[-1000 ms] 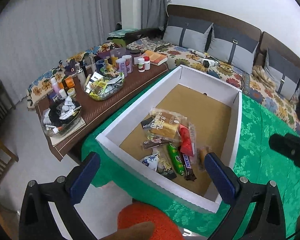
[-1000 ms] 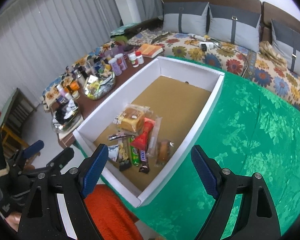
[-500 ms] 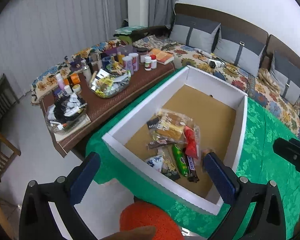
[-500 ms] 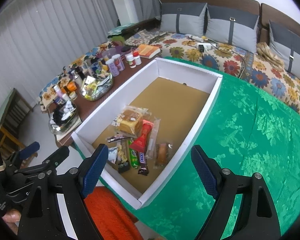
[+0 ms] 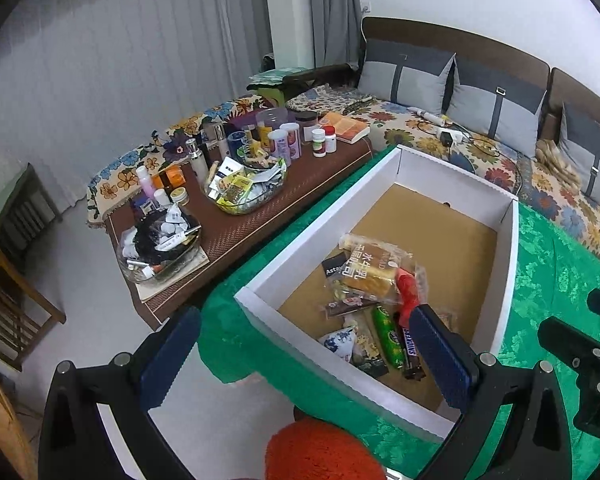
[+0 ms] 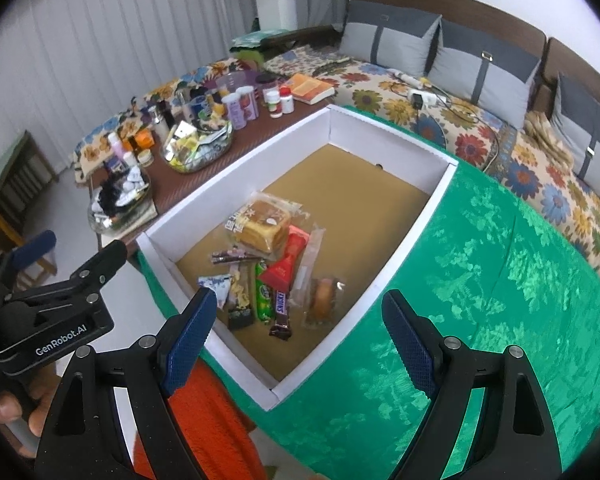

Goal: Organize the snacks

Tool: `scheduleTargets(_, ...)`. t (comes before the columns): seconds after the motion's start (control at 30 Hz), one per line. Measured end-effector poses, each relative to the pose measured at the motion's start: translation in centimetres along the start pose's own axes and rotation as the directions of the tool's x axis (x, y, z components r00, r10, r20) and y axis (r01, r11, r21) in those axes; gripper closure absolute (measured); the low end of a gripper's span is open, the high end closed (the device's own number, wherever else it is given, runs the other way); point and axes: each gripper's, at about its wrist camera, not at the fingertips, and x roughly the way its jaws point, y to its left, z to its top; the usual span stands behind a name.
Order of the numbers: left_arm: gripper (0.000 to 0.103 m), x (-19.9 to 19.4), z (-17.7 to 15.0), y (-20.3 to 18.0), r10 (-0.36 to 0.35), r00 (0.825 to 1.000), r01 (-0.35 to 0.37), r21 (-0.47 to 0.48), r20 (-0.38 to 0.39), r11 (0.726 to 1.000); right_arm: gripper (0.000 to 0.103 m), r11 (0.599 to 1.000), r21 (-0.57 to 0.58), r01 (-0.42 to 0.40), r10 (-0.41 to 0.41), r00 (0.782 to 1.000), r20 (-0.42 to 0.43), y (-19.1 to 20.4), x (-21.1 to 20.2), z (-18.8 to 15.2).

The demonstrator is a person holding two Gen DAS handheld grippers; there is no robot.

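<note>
Both grippers hover wide apart and empty over the near end of the big white box (image 6: pixel 414 216), which sits on the green tablecloth (image 6: pixel 500 280). The right gripper (image 6: pixel 296 338) has its blue pads spread with nothing between them, the snack pile just ahead of its tips; the left gripper (image 5: pixel 306 358) is equally spread, holding nothing, its right finger overlapping the pile in view. Biggest in the heap is the bread bag (image 6: pixel 262 226) printed with Chinese characters, then the red packet (image 6: pixel 286 266), the green bar (image 6: pixel 263 296), and the brown Snickers bar (image 6: pixel 281 308), its name readable. The right view alone shows "GenRobot.AI" on the left gripper's body and the small wrapped cake (image 6: pixel 321 300); the left view alone shows a black pack (image 5: pixel 334 266) reading "Asta" beside the bread.
</note>
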Motion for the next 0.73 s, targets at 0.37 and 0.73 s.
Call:
scheduleTargets(0.37,0.000,-0.56,-0.06,0.45,0.023,0.999,-0.023,-0.002,0.024,1.000,0.016,0.999,0.001,0.050,-0.050,0.999,-0.006,-0.44,0.67,0.55)
scheduleTargets(0.73,0.000,-0.79,0.15,0.19,0.023,0.999,-0.024,0.010,0.048,1.000,0.016,0.999,0.004,0.053,-0.053,0.999,0.001,-0.27,0.87,0.79)
